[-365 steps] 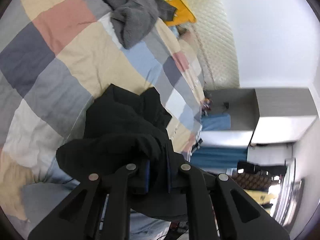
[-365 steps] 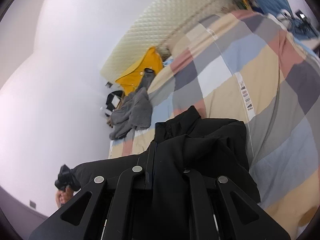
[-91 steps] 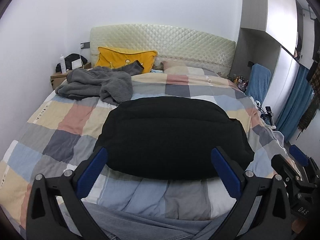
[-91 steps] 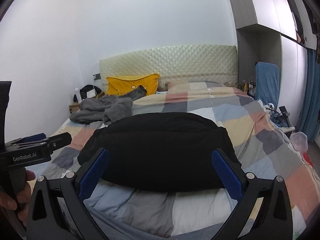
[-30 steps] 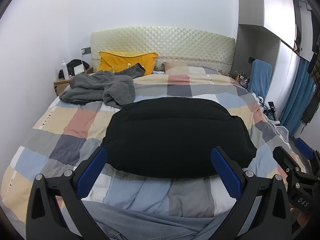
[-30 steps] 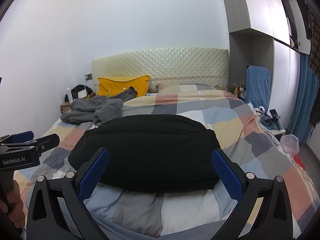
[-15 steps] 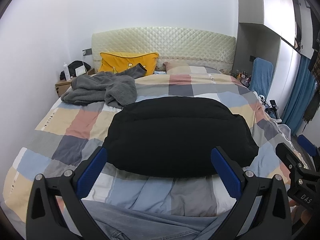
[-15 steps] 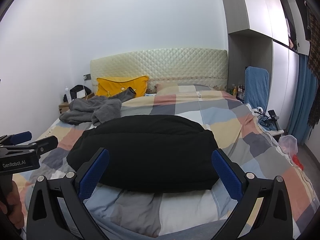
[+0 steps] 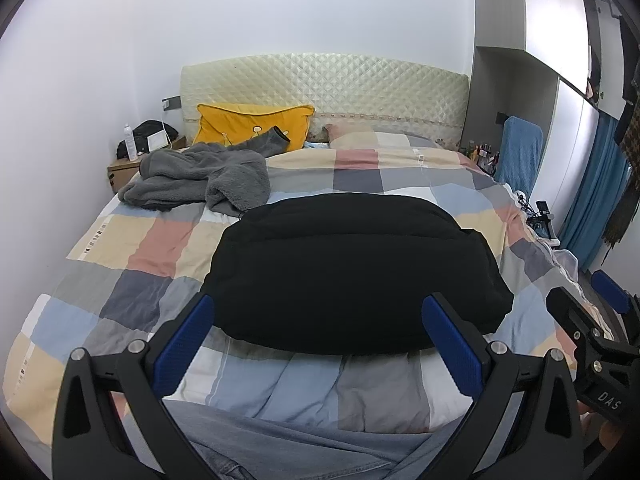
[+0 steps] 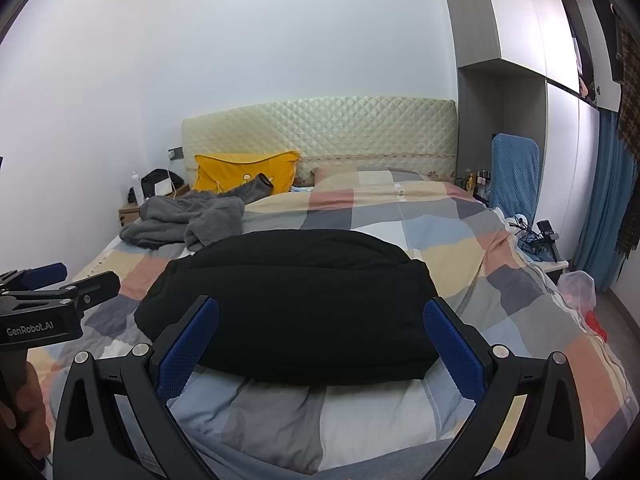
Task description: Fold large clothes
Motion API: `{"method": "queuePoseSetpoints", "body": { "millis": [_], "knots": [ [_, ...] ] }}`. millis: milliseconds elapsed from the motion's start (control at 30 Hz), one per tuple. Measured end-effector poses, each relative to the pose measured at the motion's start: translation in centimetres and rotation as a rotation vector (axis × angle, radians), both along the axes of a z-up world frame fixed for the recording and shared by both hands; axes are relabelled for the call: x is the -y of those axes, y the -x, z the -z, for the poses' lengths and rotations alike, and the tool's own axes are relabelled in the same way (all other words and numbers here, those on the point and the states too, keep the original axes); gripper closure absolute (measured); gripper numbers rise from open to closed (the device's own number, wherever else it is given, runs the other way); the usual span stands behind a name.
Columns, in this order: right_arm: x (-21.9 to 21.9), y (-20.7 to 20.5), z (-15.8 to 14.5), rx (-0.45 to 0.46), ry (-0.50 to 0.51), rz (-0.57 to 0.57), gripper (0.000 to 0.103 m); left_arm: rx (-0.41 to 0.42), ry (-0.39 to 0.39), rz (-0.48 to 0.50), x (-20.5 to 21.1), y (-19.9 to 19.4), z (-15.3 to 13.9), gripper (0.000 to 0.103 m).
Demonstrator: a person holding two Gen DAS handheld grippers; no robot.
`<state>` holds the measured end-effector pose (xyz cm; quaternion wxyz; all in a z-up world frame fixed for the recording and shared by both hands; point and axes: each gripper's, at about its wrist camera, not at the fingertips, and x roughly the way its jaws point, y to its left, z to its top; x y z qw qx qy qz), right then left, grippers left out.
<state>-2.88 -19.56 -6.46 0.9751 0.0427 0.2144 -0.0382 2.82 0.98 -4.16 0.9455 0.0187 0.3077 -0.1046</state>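
A black garment lies folded into a neat rectangle on the checked bedspread; it also shows in the right wrist view. My left gripper is open and empty, held back from the garment's near edge. My right gripper is open and empty, also short of the garment. Each gripper shows at the edge of the other's view: the right one and the left one.
A crumpled grey fleece garment lies at the far left of the bed, before a yellow pillow and quilted headboard. A nightstand stands left. A blue chair, cables and wardrobe stand right.
Over twelve seconds both grippers let go of the black garment, which now lies folded on the bed. In the last second both grippers drew back slightly; the garment has not moved.
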Motion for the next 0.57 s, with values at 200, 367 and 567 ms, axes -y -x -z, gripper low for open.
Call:
{"method": "queuePoseSetpoints", "body": {
  "millis": [200, 367, 567],
  "knots": [
    [0.37, 0.01, 0.03, -0.002, -0.012, 0.007, 0.0, -0.001, 0.001, 0.001, 0.1, -0.04, -0.02, 0.0],
    [0.54, -0.05, -0.05, 0.0, -0.007, 0.014, 0.0, -0.016, 0.029, 0.025, 0.26, 0.03, 0.02, 0.0],
    [0.53, 0.02, -0.12, 0.005, -0.006, 0.015, 0.0, -0.007, -0.006, 0.025, 0.89, 0.41, 0.18, 0.0]
  ]
}}
